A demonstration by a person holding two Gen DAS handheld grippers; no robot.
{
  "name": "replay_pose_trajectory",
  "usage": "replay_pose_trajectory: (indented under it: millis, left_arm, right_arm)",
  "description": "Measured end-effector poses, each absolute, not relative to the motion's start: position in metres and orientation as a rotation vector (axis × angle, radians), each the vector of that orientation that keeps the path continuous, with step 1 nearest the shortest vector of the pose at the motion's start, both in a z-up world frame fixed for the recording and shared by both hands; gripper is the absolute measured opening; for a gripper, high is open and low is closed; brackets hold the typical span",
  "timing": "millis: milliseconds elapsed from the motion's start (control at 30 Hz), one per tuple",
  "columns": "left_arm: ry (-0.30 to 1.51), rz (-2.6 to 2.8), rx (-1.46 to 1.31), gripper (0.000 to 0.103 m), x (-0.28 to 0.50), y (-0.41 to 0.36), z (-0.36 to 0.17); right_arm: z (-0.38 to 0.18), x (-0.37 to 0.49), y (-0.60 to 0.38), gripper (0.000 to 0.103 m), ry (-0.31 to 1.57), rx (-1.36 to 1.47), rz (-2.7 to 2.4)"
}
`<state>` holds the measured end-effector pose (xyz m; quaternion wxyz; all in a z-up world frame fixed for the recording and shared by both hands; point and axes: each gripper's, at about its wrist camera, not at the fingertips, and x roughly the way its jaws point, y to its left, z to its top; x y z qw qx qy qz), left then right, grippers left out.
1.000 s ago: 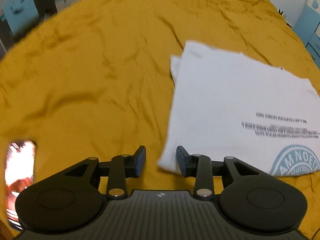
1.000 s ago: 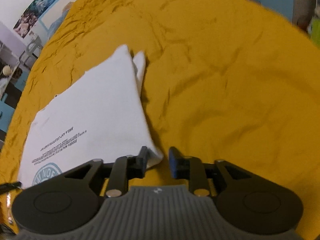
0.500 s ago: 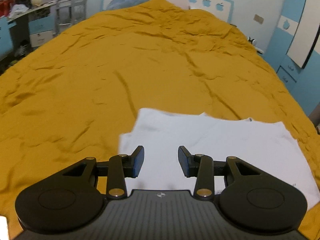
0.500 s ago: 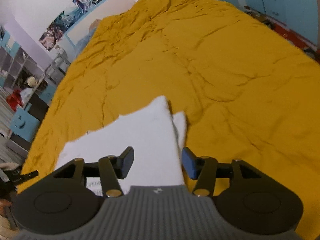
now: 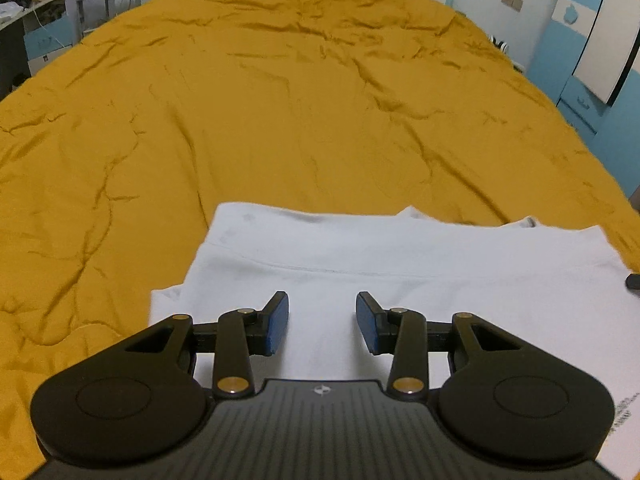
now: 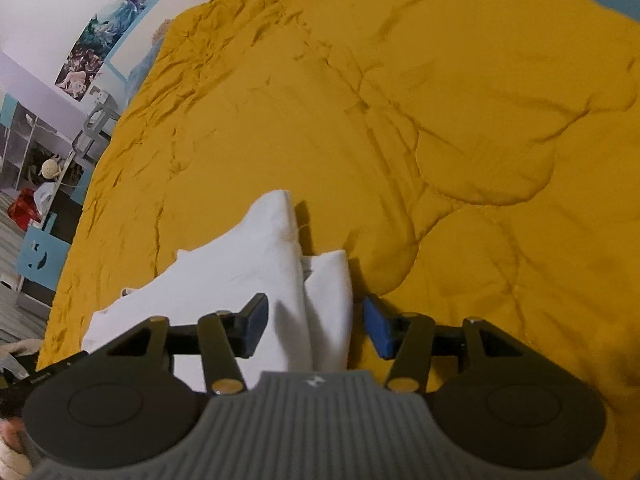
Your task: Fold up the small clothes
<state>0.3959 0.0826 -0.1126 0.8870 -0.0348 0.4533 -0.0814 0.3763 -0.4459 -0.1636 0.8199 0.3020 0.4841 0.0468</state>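
A white T-shirt [image 5: 400, 272] lies partly folded on the mustard-yellow bedspread [image 5: 280, 100]. My left gripper [image 5: 322, 322] is open and empty, just above the shirt's near left part. In the right wrist view the shirt [image 6: 256, 264] shows its right edge and a folded sleeve. My right gripper [image 6: 316, 322] is open, with that edge and sleeve lying between its jaws. Whether the fingers touch the cloth I cannot tell. A dark tip of the other gripper [image 5: 633, 281] shows at the left view's right edge.
The wrinkled bedspread [image 6: 440, 120] stretches far ahead and to both sides. Blue-and-white cabinets [image 5: 592, 40] stand right of the bed. A desk and shelves [image 6: 36, 184] with clutter stand left of it.
Both grippers have swung from the shirt's near corners to face up the bed. The right gripper has opened wider and come down over the shirt's right edge and sleeve.
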Motion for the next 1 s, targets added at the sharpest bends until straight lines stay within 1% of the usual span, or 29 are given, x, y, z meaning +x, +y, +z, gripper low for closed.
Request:
replay_pose_trajectory:
  millis: [33, 67, 100, 133, 167, 267, 400, 633, 867, 1000]
  left_arm:
    - [0.949, -0.167, -0.068, 0.047, 0.398, 0.082, -0.116]
    - [0.955, -0.165, -0.063, 0.047, 0.399, 0.081, -0.119]
    - [0.958, -0.164, -0.058, 0.047, 0.399, 0.081, -0.121]
    - [0.959, -0.163, -0.051, 0.047, 0.399, 0.081, -0.123]
    - [0.959, -0.161, -0.045, 0.047, 0.399, 0.08, -0.125]
    - [0.952, -0.161, -0.034, 0.047, 0.394, 0.079, -0.124]
    - [0.936, -0.171, -0.05, 0.047, 0.391, 0.081, -0.117]
    - [0.885, -0.173, -0.09, 0.047, 0.371, 0.093, -0.095]
    - [0.832, -0.163, -0.129, 0.047, 0.351, 0.119, -0.075]
    - [0.811, -0.149, -0.155, 0.047, 0.343, 0.138, -0.067]
  right_arm:
    - [-0.169, 0.379, -0.447, 0.045, 1.034, 0.657, 0.107]
    - [-0.173, 0.381, -0.448, 0.038, 1.035, 0.667, 0.111]
    - [-0.177, 0.382, -0.449, 0.036, 1.036, 0.678, 0.117]
    - [-0.181, 0.384, -0.45, 0.027, 1.034, 0.688, 0.129]
    - [-0.183, 0.384, -0.449, 0.014, 1.032, 0.698, 0.144]
    - [-0.18, 0.386, -0.446, 0.008, 1.018, 0.683, 0.156]
    - [-0.154, 0.39, -0.437, 0.006, 0.999, 0.664, 0.155]
    - [-0.076, 0.392, -0.398, 0.005, 0.992, 0.627, 0.19]
    - [-0.013, 0.41, -0.314, 0.005, 0.997, 0.633, 0.265]
    - [0.006, 0.426, -0.249, 0.005, 1.009, 0.619, 0.303]
